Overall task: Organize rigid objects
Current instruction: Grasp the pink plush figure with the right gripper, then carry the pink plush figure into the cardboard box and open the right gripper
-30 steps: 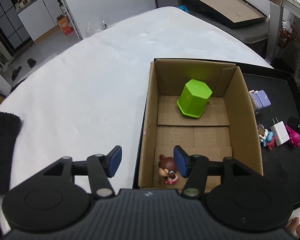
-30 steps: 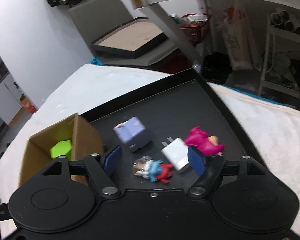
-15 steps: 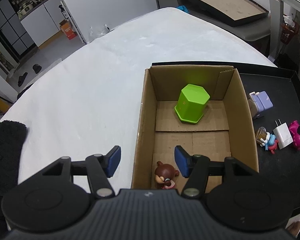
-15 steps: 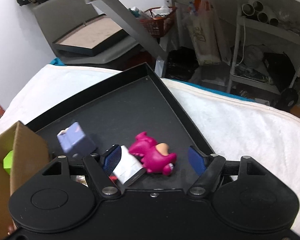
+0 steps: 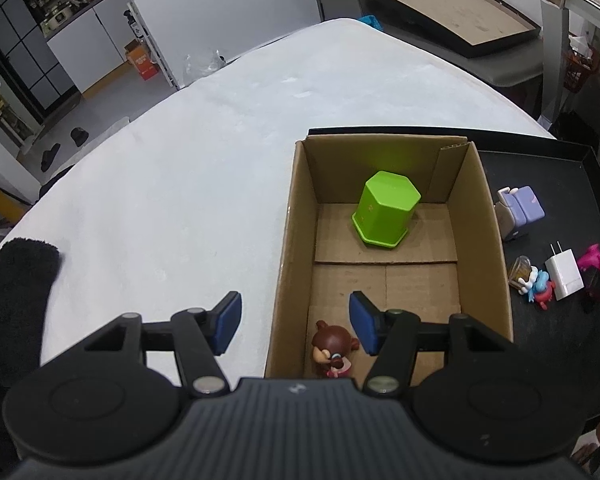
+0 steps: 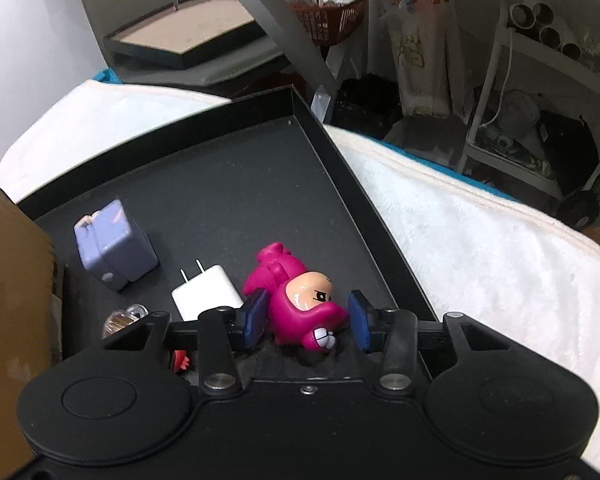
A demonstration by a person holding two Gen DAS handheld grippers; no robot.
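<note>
1. Step in hand: picking up the pink figurine (image 6: 300, 300) from the black tray (image 6: 204, 184). It lies on its side near the tray's right edge, just right of the white charger (image 6: 206, 292).
2. Right gripper (image 6: 306, 320): fingers (image 6: 254, 320) have just been closing with the pink figurine between them. The left pad looks to be touching its body; the right pad is close, but I see a sliver of gap, so I can't call it clamped yet.
3. Left gripper (image 5: 292, 322): fingers (image 5: 228, 320) apart, holding nothing. It hovers over the near left wall of the cardboard box (image 5: 288, 240), one pad outside, one inside above the brown bear figurine (image 5: 334, 348).
4. Already in the box: bear figurine near the front, green hexagonal cup (image 5: 386, 208) upside down toward the back.
5. Left on the tray, as far as I can see: purple toy (image 6: 114, 248), charger, a small blue-red figure (image 5: 538, 288) and the pink one.
6. Next move, my read: finish the squeeze until both pads bite, lift straight up clear of the charger, carry left over the box wall and release into the free floor between bear and cup.
7. Risk: rounded, glossy body may slip or rotate in the pads.
</note>
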